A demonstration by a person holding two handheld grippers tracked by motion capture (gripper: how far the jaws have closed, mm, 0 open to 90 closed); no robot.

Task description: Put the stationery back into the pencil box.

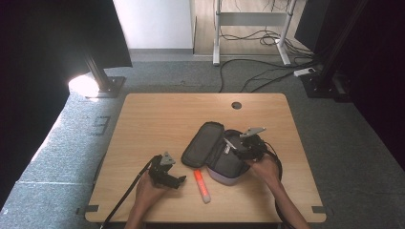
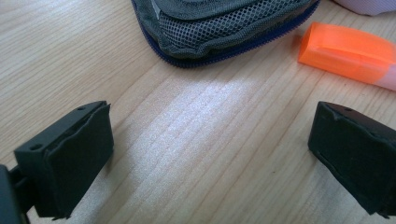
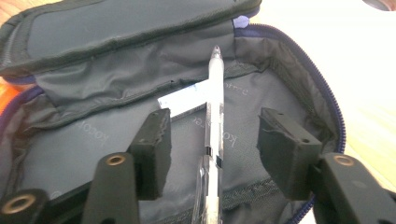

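High view: open pencil case (image 1: pixel 217 150) on the table (image 1: pixel 157 119); right gripper (image 1: pixel 247 149) over it, left gripper (image 1: pixel 168 177) beside an orange marker (image 1: pixel 201 186). Left gripper view: jaws wide, empty; marker (image 2: pixel 350 51) ahead, right. Right gripper view: jaws parted, clear pen (image 3: pixel 215 126) between them untouched, lengthwise inside the case (image 3: pixel 280 79).

A lab: black curtains (image 1: pixel 57 43), floor cables (image 1: pixel 267 76), light stand (image 1: pixel 102 81), bare desk (image 1: pixel 157 119).
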